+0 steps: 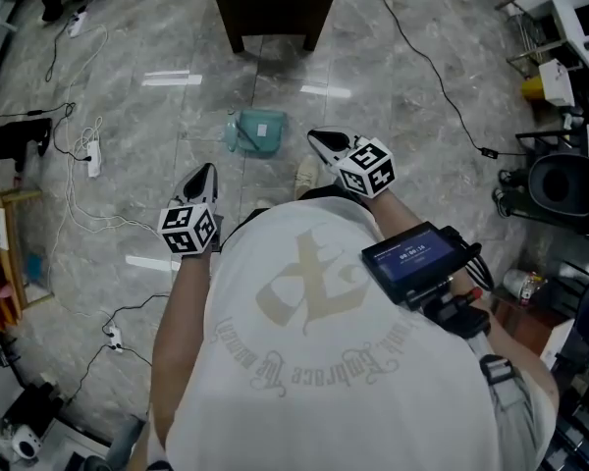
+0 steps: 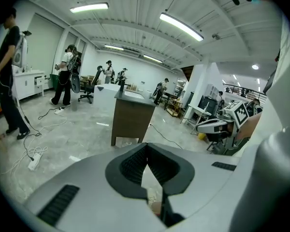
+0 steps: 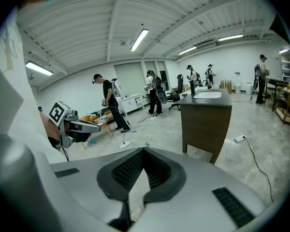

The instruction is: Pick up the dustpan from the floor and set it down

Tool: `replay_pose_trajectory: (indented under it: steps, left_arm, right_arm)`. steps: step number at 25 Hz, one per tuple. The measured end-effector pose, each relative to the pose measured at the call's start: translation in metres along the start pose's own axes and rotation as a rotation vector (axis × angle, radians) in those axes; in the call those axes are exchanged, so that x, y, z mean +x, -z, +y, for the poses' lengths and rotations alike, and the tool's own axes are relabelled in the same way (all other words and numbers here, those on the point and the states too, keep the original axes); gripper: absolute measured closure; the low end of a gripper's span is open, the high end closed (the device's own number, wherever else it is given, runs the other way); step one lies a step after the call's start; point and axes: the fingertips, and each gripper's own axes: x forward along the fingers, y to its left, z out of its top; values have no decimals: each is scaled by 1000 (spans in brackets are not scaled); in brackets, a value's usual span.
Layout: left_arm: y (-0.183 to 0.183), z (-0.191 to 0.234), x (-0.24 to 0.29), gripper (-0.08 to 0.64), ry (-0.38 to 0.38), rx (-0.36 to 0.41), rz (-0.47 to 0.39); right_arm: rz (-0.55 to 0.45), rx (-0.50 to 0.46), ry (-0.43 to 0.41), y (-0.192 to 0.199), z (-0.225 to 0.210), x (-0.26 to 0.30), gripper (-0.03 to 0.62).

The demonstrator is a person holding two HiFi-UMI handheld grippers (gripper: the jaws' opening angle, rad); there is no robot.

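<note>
The teal dustpan (image 1: pixel 258 131) lies flat on the grey marble floor, ahead of the person's shoe (image 1: pixel 305 173). My left gripper (image 1: pixel 207 171) hangs in the air to the dustpan's near left, jaws shut with nothing between them. My right gripper (image 1: pixel 317 138) hovers just right of the dustpan, apart from it, its jaws also closed and empty. Neither gripper view shows the dustpan. The left gripper (image 2: pixel 146 148) looks out level towards a brown desk (image 2: pixel 130 120). The right gripper (image 3: pixel 143 151) faces the same desk (image 3: pixel 206 122) from the other side.
The dark desk (image 1: pixel 273 3) stands just beyond the dustpan. Cables and power strips (image 1: pixel 92 155) trail over the floor at left, and a black cable (image 1: pixel 442 81) runs right. An office chair (image 1: pixel 562 183) and clutter fill the right edge. People (image 3: pixel 108 103) stand far off.
</note>
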Motion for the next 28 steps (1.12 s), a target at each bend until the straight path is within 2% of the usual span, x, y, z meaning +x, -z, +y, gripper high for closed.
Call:
replay_pose_trajectory:
  steps: [5,18,28]
  left_arm:
    - [-1,2,3,548,10,-1,15]
    - [35,6,-40,548,36,3,-1]
    - [41,1,-38,548,50,-2,4]
  right_arm:
    - [-1,11,7,-2,-2,0,575]
    - [-7,-5,42,20,53,-15,575]
    - [0,-2,58,25,55,-21,575]
